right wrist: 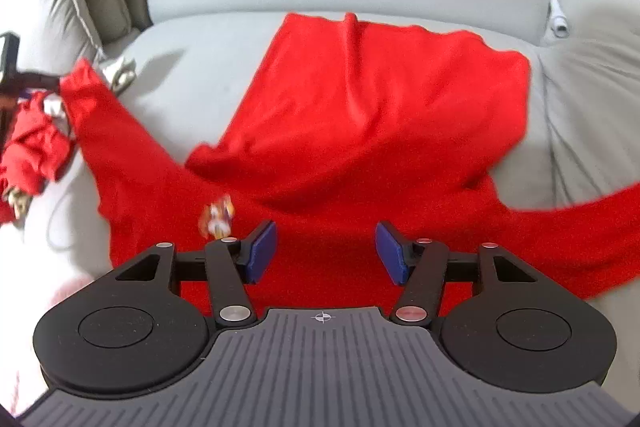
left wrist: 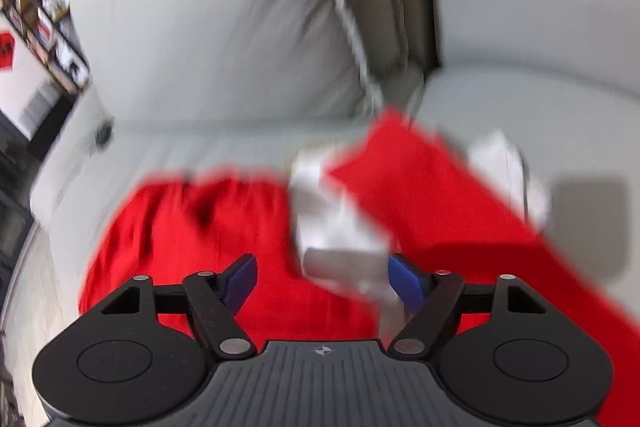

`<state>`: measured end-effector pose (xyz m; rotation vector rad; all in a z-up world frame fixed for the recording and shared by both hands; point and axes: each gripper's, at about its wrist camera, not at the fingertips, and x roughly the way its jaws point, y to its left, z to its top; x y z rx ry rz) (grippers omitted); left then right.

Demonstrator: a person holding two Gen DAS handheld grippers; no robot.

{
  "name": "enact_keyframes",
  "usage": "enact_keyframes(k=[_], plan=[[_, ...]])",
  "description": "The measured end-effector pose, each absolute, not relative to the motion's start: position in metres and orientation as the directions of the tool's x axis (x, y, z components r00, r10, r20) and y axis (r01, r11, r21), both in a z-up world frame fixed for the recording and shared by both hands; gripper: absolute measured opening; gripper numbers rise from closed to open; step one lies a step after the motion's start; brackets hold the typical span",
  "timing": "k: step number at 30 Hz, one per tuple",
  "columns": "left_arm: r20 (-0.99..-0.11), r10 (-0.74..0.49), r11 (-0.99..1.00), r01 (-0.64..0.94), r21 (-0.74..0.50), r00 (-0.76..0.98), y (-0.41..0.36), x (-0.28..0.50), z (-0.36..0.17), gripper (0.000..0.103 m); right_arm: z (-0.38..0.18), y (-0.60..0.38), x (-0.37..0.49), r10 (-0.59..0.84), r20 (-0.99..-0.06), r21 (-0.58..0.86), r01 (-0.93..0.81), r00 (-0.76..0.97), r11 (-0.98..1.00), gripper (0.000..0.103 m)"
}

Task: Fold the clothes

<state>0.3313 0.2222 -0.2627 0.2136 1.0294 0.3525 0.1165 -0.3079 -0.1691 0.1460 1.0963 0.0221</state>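
A red garment (right wrist: 360, 115) lies spread on a grey sofa seat (right wrist: 192, 75), partly folded over itself, with a sleeve reaching left. My right gripper (right wrist: 326, 253) is open and empty, just above the garment's near part. In the left wrist view, which is blurred, the red garment (left wrist: 208, 239) has a white printed patch (left wrist: 336, 227) in its middle. My left gripper (left wrist: 322, 281) is open over that patch and holds nothing. A small coloured print (right wrist: 218, 217) shows on the cloth by the right gripper's left finger.
Grey sofa back cushions (left wrist: 224, 27) rise behind the seat. A dark shelf unit (left wrist: 44, 7) stands at far left. A crumpled red cloth (right wrist: 32, 147) and a black object (right wrist: 12, 67) lie at the seat's left edge. A sofa armrest (right wrist: 592, 87) is on the right.
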Motion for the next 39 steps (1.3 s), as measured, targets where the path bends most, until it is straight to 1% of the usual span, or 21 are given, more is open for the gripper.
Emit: enact_keyframes(k=[1,3,5,7,9,10,13,17,20,22,26,28,31,32,33,34,35,36,37,38,39], plan=[[-0.816,0.359,0.933,-0.171,0.316,0.452,0.221,0.315,-0.263,0.068,-0.168,-0.311,0.110,0.085,-0.887,0.128,0.064,0.454,0.990,0.061],[-0.863,0.264,0.964,-0.106,0.242,0.431,0.194,0.277,-0.259,0.066,-0.165,-0.323,0.094,0.077,-0.891,0.136,0.101,0.447,0.986,0.061],[-0.902,0.101,0.994,-0.005,0.109,0.419,0.155,0.245,-0.252,0.062,-0.164,-0.333,0.079,0.073,-0.891,0.144,0.126,0.448,0.982,0.061],[-0.915,-0.104,0.988,0.146,-0.050,0.391,0.108,0.202,-0.232,0.064,-0.163,-0.339,0.066,0.085,-0.886,0.156,0.121,0.457,0.980,0.057],[-0.910,-0.192,0.951,0.300,-0.080,0.368,0.061,0.164,-0.224,0.072,-0.165,-0.342,0.049,0.110,-0.878,0.167,0.083,0.466,0.982,0.056],[-0.907,-0.229,0.921,0.382,-0.084,0.353,0.034,0.143,-0.221,0.073,-0.166,-0.341,0.043,0.116,-0.876,0.162,0.059,0.468,0.985,0.056],[-0.910,-0.242,0.867,0.497,-0.046,0.338,-0.006,0.110,-0.227,0.075,-0.175,-0.336,0.025,0.167,-0.874,0.187,-0.002,0.455,0.982,0.056],[-0.925,-0.173,0.826,0.561,0.051,0.339,-0.029,0.085,-0.247,0.075,-0.186,-0.338,0.013,0.210,-0.875,0.234,0.001,0.435,0.972,0.062],[-0.916,-0.145,0.791,0.601,0.119,0.373,-0.029,0.090,-0.252,0.075,-0.198,-0.335,0.014,0.197,-0.895,0.207,-0.018,0.399,0.978,0.063],[-0.893,-0.141,0.758,0.627,0.181,0.428,-0.031,0.093,-0.248,0.075,-0.205,-0.334,0.016,0.191,-0.904,0.193,-0.034,0.382,0.981,0.063],[-0.877,-0.190,0.658,0.720,0.220,0.442,-0.043,0.086,-0.241,0.074,-0.215,-0.335,0.020,0.202,-0.915,0.191,-0.067,0.349,0.979,0.064],[-0.882,-0.192,0.581,0.774,0.252,0.431,-0.053,0.080,-0.249,0.076,-0.224,-0.330,0.024,0.187,-0.930,0.160,-0.110,0.316,0.981,0.068],[-0.882,-0.162,0.527,0.794,0.302,0.443,-0.056,0.085,-0.264,0.074,-0.234,-0.318,0.029,0.140,-0.944,0.080,-0.203,0.299,0.976,0.067],[-0.883,-0.169,0.529,0.796,0.295,0.439,-0.054,0.090,-0.267,0.071,-0.236,-0.314,0.030,0.114,-0.945,0.040,-0.237,0.308,0.971,0.062],[-0.885,-0.176,0.531,0.799,0.284,0.432,-0.054,0.094,-0.268,0.061,-0.238,-0.310,0.031,0.089,-0.944,0.000,-0.271,0.317,0.963,0.060],[-0.890,-0.189,0.533,0.805,0.261,0.414,-0.056,0.097,-0.268,0.054,-0.239,-0.307,0.032,0.069,-0.942,-0.034,-0.298,0.327,0.954,0.052],[-0.895,-0.204,0.531,0.813,0.238,0.396,-0.058,0.098,-0.269,0.040,-0.239,-0.306,0.033,0.053,-0.938,-0.061,-0.313,0.342,0.948,0.032],[-0.897,-0.215,0.522,0.822,0.229,0.387,-0.060,0.097,-0.269,0.022,-0.238,-0.304,0.035,0.023,-0.931,-0.105,-0.328,0.364,0.939,0.022],[-0.897,-0.222,0.506,0.832,0.229,0.382,-0.063,0.095,-0.270,0.008,-0.237,-0.303,0.036,0.002,-0.928,-0.132,-0.334,0.372,0.933,0.011],[-0.895,-0.219,0.479,0.842,0.248,0.388,-0.066,0.090,-0.269,0.003,-0.235,-0.302,0.037,-0.015,-0.926,-0.155,-0.342,0.378,0.927,0.007],[-0.894,-0.215,0.472,0.843,0.257,0.393,-0.067,0.088,-0.268,0.002,-0.233,-0.300,0.039,-0.022,-0.929,-0.162,-0.352,0.371,0.922,0.006]])
